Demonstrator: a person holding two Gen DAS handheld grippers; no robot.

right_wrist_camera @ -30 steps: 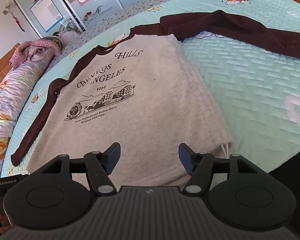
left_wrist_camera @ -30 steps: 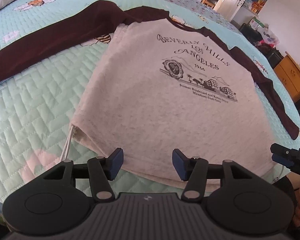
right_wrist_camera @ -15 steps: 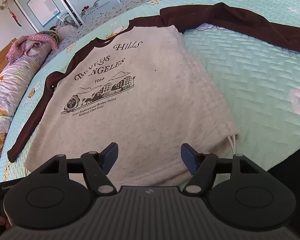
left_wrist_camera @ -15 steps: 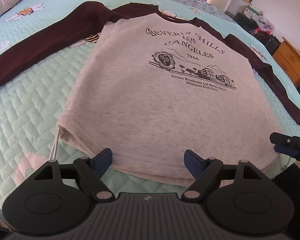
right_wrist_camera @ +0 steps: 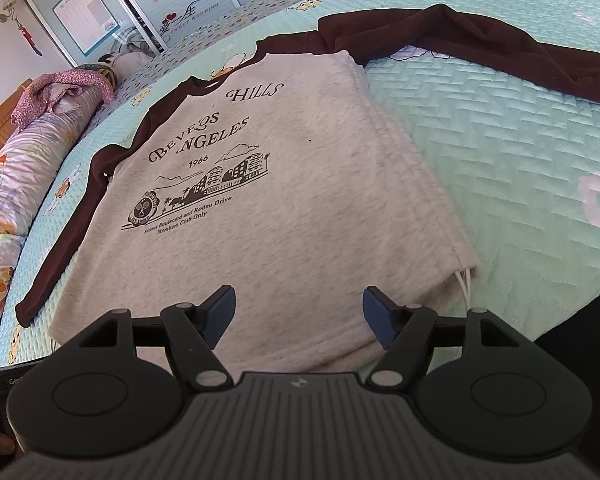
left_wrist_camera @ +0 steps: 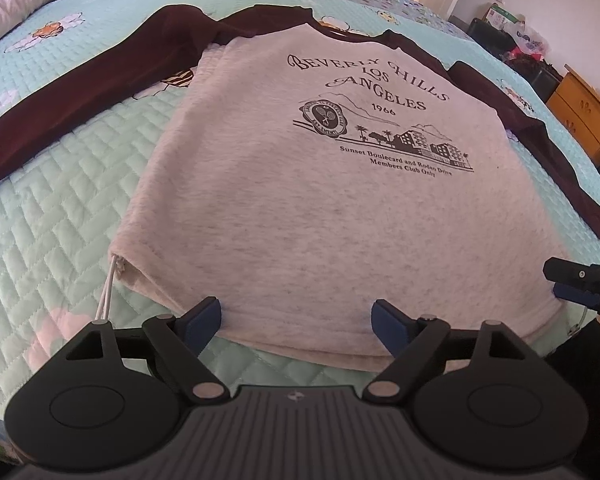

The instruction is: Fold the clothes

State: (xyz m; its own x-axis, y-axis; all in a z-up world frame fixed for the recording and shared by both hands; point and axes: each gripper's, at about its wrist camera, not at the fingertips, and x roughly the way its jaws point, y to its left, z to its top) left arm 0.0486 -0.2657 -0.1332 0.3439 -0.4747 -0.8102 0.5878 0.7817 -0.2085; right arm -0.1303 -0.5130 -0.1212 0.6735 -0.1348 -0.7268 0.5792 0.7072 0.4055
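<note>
The grey sweatshirt point(left_wrist_camera: 320, 208) lay flat on the bed point(left_wrist_camera: 60, 208), dark sleeves spread, a white drawstring point(left_wrist_camera: 107, 292) trailing from its hem. The left gripper point(left_wrist_camera: 296, 316) had just been opening, its fingers wide over the hem, gripping nothing. The right gripper point(right_wrist_camera: 298, 312) hung likewise wide and empty, pillows point(right_wrist_camera: 28, 152) and a wooden cabinet point(left_wrist_camera: 580, 112) beyond.

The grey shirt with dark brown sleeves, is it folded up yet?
Not yet: the grey shirt lies spread flat, both sleeves stretched out.

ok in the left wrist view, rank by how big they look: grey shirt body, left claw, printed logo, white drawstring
1. grey shirt body
2. left claw, though nearness inflates it
3. printed logo
4. white drawstring
</note>
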